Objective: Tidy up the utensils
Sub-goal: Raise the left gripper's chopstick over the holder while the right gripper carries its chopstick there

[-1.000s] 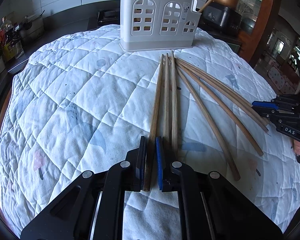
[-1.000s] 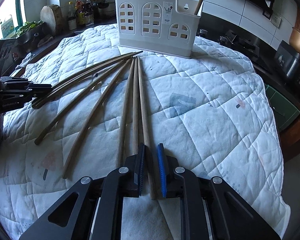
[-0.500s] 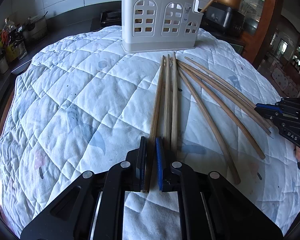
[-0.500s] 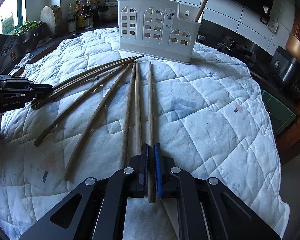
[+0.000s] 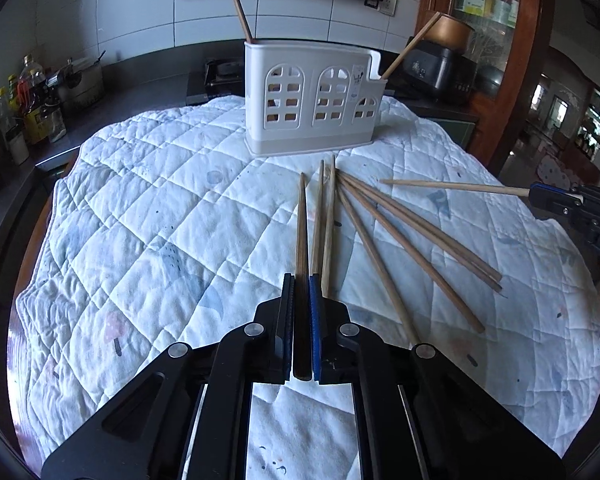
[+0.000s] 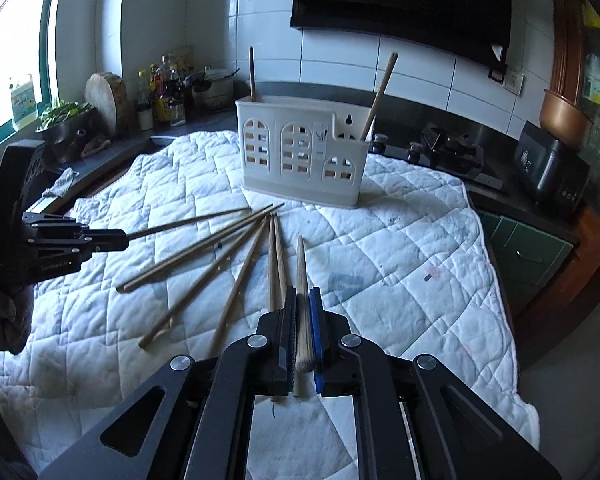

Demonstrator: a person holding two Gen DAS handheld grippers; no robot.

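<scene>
My left gripper (image 5: 301, 285) is shut on a dark wooden chopstick (image 5: 301, 232) and holds it lifted, pointing at the white utensil holder (image 5: 312, 100). My right gripper (image 6: 302, 296) is shut on a pale chopstick (image 6: 301, 268), also lifted off the cloth. Each gripper shows in the other's view: the right one (image 5: 540, 196) with its chopstick (image 5: 452, 186), the left one (image 6: 116, 238) with its chopstick (image 6: 188, 222). Several more chopsticks (image 5: 400, 236) lie fanned on the quilted cloth (image 5: 160, 220). Two chopsticks (image 5: 240, 12) stand in the holder (image 6: 300, 152).
The cloth covers a counter top. Bottles and jars (image 5: 32, 104) stand at the back left, a cooker (image 5: 440, 72) and a wooden cabinet at the back right. A stove (image 6: 452, 152) sits behind the holder. The cloth's right edge (image 6: 496, 280) drops to the floor.
Both grippers have lifted their chopsticks off the cloth and drawn back from the holder. The right gripper closed on its chopstick during the last second. The other chopsticks stay put.
</scene>
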